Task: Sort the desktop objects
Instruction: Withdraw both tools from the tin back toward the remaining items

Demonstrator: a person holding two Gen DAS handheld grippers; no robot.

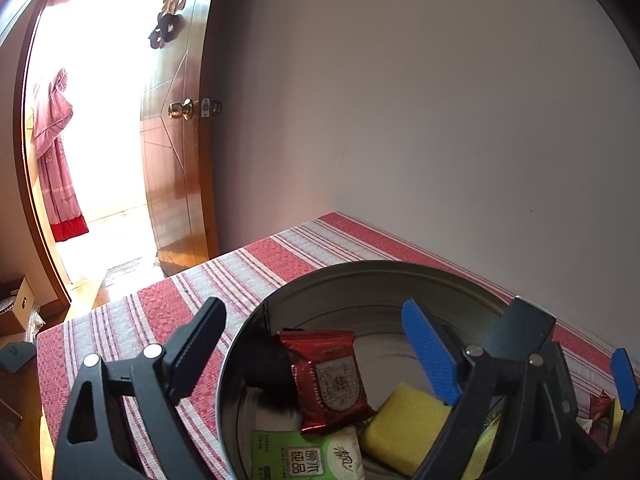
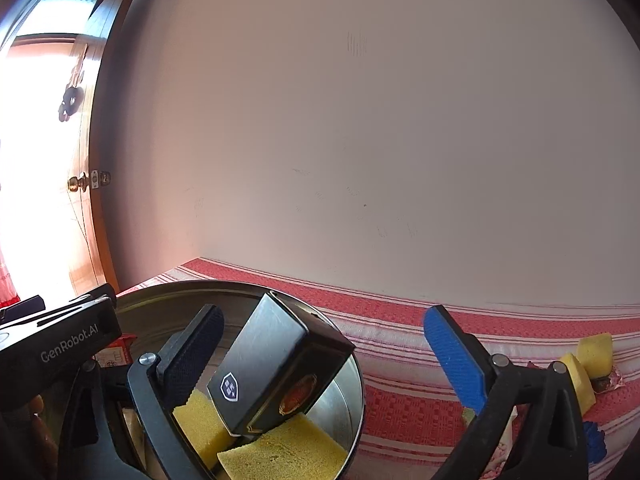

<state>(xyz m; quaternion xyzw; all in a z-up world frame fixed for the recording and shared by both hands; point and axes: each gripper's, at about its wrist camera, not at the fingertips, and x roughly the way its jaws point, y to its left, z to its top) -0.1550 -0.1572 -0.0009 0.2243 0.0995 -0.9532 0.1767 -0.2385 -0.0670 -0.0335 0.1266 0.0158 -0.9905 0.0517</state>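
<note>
Both grippers' fingers are spread wide and hold nothing; the left gripper and right gripper hover over the round steel bowl; inside it lie a red foil snack packet, yellow sponges, a green tissue pack and a black rectangular box; just beyond the bowl, more yellow sponge pieces remain on the red striped tablecloth, so sorting looks mostly done.

Black box tilts over yellow sponges in metal bowl.
</note>
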